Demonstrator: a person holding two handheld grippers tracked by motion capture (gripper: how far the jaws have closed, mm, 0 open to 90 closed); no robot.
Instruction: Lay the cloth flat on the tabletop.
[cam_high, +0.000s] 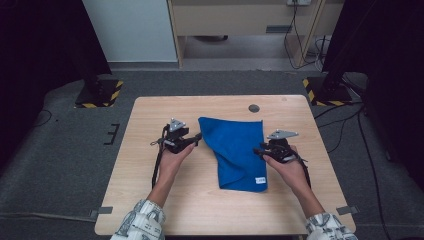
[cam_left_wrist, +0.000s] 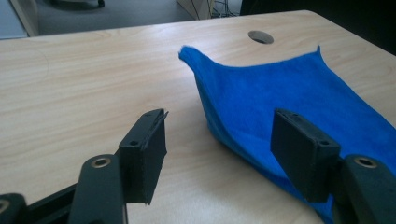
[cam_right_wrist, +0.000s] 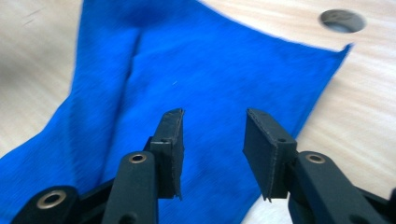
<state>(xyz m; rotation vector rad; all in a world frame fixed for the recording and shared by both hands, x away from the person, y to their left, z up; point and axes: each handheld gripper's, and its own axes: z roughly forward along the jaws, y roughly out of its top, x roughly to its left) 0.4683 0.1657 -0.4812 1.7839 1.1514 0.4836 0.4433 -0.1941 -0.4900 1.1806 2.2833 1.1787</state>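
A blue cloth (cam_high: 237, 150) lies folded on the wooden table (cam_high: 150, 195), with a small white tag (cam_high: 260, 180) at its near right corner. My left gripper (cam_high: 197, 137) sits at the cloth's left edge. In the left gripper view its jaws (cam_left_wrist: 220, 115) stand open, one over bare wood and the other over the cloth's (cam_left_wrist: 289, 88) raised edge, pressing nothing. My right gripper (cam_high: 257, 150) is at the cloth's right edge. In the right gripper view its jaws (cam_right_wrist: 214, 113) are apart just above the cloth (cam_right_wrist: 210, 70), with no fabric pinched between them.
A round cable hole (cam_high: 254, 108) is in the table just beyond the cloth. Bare wood lies in front of and beside the cloth. Two stand bases with yellow-black stripes (cam_high: 100, 94) (cam_high: 325, 92) rest on the grey floor beyond the table, with cables at the right.
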